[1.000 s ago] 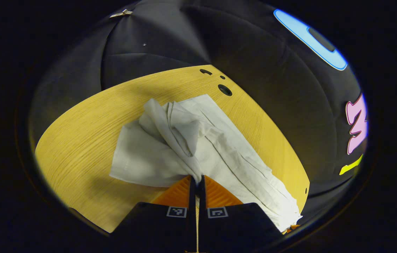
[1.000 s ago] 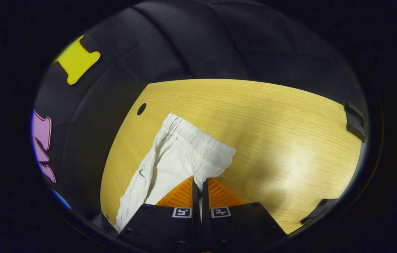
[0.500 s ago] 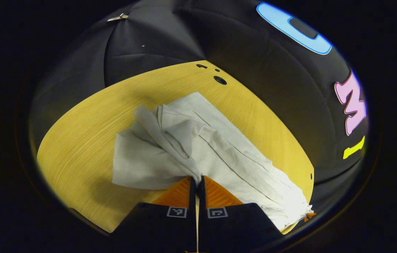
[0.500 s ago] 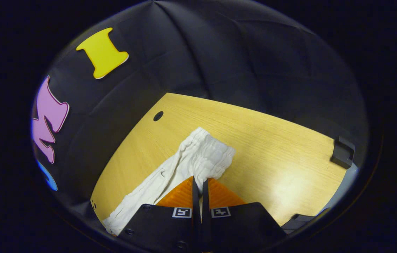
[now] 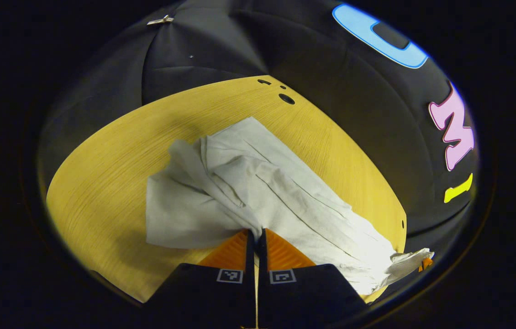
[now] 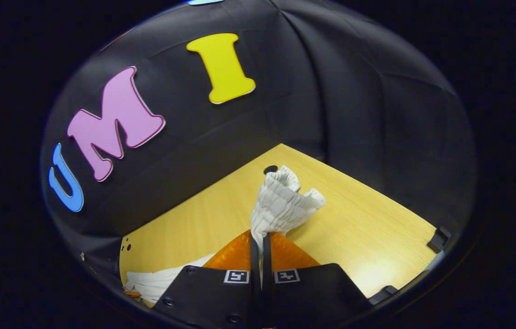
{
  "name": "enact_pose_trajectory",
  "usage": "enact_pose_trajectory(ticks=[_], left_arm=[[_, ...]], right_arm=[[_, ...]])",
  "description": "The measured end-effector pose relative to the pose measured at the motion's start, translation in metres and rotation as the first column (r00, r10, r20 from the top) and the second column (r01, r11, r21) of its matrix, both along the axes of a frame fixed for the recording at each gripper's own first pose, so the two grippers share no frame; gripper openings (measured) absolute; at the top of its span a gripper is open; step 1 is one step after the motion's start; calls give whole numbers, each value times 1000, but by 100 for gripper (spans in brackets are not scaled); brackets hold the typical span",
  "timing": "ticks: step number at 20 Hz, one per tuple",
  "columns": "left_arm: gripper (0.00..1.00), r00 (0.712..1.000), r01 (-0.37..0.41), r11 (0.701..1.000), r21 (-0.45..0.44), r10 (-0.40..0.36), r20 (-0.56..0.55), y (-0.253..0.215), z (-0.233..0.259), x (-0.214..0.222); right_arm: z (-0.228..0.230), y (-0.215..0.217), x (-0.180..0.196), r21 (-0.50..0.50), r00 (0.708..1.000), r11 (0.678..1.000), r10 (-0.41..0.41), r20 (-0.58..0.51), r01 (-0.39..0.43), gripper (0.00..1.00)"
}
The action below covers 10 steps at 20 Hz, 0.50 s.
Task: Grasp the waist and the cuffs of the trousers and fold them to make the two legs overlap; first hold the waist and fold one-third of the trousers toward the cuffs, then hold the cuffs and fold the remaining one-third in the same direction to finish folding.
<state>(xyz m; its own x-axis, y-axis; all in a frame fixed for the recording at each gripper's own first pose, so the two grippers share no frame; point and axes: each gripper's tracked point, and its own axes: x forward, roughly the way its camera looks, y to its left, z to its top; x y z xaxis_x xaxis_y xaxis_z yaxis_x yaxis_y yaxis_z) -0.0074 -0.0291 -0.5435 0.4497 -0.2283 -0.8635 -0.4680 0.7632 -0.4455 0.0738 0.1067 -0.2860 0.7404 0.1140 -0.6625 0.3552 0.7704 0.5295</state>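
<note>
White trousers (image 5: 285,196) lie crumpled lengthwise on the wooden table (image 5: 102,183). In the left gripper view, my left gripper (image 5: 256,234) is shut on a bunched fold of the cuff end, low over the table. The waist end is raised off the wood at the far lower right, where the right gripper (image 5: 424,263) peeks out. In the right gripper view, my right gripper (image 6: 260,236) is shut on the elastic waistband (image 6: 285,201), which stands up gathered above the fingers. The rest of the trousers (image 6: 162,279) trails down to the lower left.
Round cable holes (image 5: 286,98) sit near the table's far edge, and one hole (image 6: 270,169) shows just behind the raised waistband. A black clip (image 6: 436,237) sits on the table edge at the right. The black booth wall closes in behind the table (image 6: 367,228).
The right gripper has lifted the waistband off the table and tipped upward, so the waist now stands gathered. The left gripper has kept its hold and barely moved.
</note>
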Motion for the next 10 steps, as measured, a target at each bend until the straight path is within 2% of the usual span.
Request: enact_pose_trajectory(ticks=[4, 10], left_arm=[[7, 1000, -7, 1000, -6, 7, 4, 0, 0, 1], [7, 1000, 14, 1000, 2, -14, 14, -1, 0, 1]], right_arm=[[33, 67, 12, -5, 989, 992, 123, 78, -123, 5], [53, 180, 12, 0, 940, 947, 320, 121, -322, 5]])
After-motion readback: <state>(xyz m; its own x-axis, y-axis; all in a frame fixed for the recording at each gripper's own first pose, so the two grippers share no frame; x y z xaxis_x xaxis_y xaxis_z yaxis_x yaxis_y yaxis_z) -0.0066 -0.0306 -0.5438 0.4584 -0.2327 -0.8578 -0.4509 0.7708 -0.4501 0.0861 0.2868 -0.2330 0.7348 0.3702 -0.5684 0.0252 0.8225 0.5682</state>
